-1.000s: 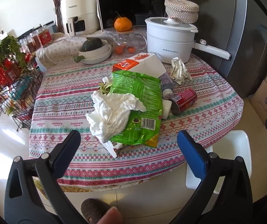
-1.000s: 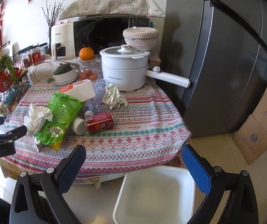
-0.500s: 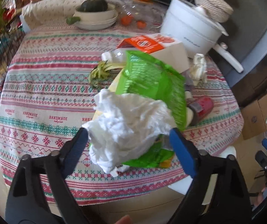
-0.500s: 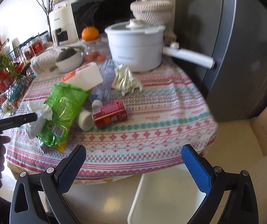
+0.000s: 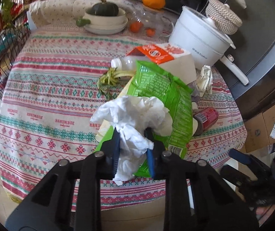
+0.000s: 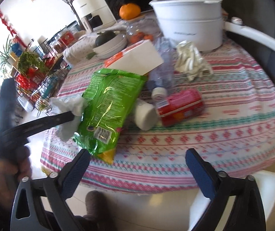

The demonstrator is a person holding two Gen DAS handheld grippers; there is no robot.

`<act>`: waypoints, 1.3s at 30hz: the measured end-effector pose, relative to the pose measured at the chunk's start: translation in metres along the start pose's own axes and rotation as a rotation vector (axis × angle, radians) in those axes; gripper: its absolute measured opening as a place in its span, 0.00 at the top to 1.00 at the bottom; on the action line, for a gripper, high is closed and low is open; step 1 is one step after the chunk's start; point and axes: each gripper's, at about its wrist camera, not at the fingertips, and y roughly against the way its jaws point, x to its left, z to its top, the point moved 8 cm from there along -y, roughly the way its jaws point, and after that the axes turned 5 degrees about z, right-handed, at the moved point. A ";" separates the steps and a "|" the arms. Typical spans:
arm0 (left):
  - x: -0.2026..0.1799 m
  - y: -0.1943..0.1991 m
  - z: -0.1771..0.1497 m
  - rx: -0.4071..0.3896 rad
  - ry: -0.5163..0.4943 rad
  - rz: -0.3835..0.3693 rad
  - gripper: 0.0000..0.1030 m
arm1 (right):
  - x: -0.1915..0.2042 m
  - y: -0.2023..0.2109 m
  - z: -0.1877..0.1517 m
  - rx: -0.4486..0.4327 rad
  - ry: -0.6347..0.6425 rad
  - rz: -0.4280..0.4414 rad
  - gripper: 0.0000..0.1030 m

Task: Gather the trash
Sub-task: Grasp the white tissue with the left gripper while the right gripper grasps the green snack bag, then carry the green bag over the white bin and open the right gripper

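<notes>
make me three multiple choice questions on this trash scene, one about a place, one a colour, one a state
1. Where does the red can lie?
A. on the tablecloth, right of the green bag
B. inside the white pot
C. on the floor

2. What colour is the snack bag under the crumpled tissue?
A. blue
B. green
C. black

3. What state is the left tool in?
A. wide open above the table
B. shut on the white tissue
C. shut on the red can

Answers: 1 A, the can rests on its side on the patterned cloth beside the bag. 2 B, the bag is bright green. 3 B, both fingers pinch the white tissue, while the right tool is open.
</notes>
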 end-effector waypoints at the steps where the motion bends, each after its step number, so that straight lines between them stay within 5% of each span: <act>1: 0.001 0.006 0.001 -0.019 -0.013 0.005 0.75 | 0.001 -0.009 0.001 0.010 -0.010 0.006 0.12; 14: 0.028 0.004 -0.008 -0.011 -0.017 0.055 0.75 | 0.001 -0.093 0.004 0.062 -0.189 0.143 0.29; 19: 0.033 -0.003 -0.011 0.015 -0.010 0.073 0.75 | 0.003 -0.097 0.011 0.033 -0.204 0.203 0.72; 22: 0.033 -0.003 -0.011 0.013 -0.009 0.075 0.75 | 0.008 -0.090 0.018 -0.007 -0.181 0.242 0.87; 39: 0.012 0.036 -0.002 -0.096 -0.032 0.012 0.75 | 0.030 0.016 0.045 -0.214 -0.013 0.232 0.94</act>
